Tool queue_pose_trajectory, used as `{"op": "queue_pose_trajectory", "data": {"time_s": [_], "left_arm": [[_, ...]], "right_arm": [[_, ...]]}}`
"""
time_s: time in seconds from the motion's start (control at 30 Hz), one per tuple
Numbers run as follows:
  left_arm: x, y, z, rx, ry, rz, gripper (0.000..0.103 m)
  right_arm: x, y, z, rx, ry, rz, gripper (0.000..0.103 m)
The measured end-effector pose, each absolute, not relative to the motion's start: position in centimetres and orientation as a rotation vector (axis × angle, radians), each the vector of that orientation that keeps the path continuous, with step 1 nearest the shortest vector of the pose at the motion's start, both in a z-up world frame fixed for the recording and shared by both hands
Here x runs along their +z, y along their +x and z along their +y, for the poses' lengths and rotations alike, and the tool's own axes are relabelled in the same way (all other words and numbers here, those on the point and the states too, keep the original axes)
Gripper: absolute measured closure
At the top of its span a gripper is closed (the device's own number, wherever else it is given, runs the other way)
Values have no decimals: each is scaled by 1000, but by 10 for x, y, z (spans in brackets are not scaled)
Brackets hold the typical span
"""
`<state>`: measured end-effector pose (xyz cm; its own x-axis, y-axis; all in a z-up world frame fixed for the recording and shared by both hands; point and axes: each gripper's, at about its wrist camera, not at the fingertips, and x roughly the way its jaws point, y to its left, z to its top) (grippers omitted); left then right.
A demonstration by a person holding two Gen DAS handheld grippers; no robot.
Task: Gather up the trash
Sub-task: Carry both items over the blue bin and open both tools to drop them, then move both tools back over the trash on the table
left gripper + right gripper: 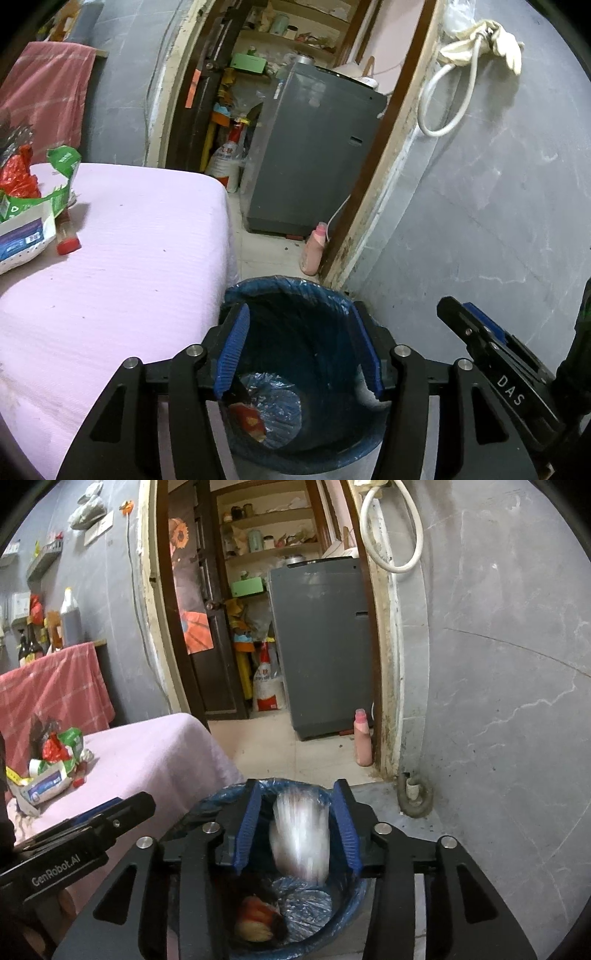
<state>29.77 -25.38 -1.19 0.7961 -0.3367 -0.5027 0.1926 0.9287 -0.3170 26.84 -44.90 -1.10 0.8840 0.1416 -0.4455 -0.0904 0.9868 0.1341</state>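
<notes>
A bin lined with a blue bag [295,295] stands on the floor beside the pink-covered table [129,258]. My left gripper [301,347] is open and empty right above the bin; a red wrapper [249,419] lies at the bottom. My right gripper [301,823] is open above the same bin [221,801]. A blurred clear plastic cup [301,842] sits between its fingers, not touching them, over the bin. A pile of trash [29,206] lies on the table's far left: green and red wrappers, a white packet, a red-capped tube [66,236]. It also shows in the right view [55,764].
A grey wall [480,221] is close on the right. A doorway behind the bin shows a grey washing machine [310,155], a pink bottle [314,247] on the floor and cluttered shelves. A red cloth [55,690] drapes a counter behind the table.
</notes>
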Motion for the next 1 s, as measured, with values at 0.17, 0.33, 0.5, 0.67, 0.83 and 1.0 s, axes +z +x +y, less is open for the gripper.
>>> {"op": "queue_pose_trajectory", "data": {"time_s": [0.17, 0.33, 0.5, 0.67, 0.83, 1.0], "left_arm": [[2, 292, -241, -267, -279, 548, 48], [21, 284, -227, -239, -269, 496, 42], [39, 274, -208, -210, -260, 450, 30], [56, 258, -182, -178, -243, 407, 25], [69, 237, -157, -141, -235, 359, 8], [78, 216, -133, -114, -213, 327, 7]], "right_arm": [[-2, 265, -447, 117, 114, 442, 60], [17, 257, -439, 118, 113, 379, 45], [38, 244, -426, 126, 112, 315, 25], [57, 230, -410, 136, 105, 256, 10], [68, 214, -398, 152, 125, 214, 0], [77, 201, -379, 165, 107, 202, 0]]}}
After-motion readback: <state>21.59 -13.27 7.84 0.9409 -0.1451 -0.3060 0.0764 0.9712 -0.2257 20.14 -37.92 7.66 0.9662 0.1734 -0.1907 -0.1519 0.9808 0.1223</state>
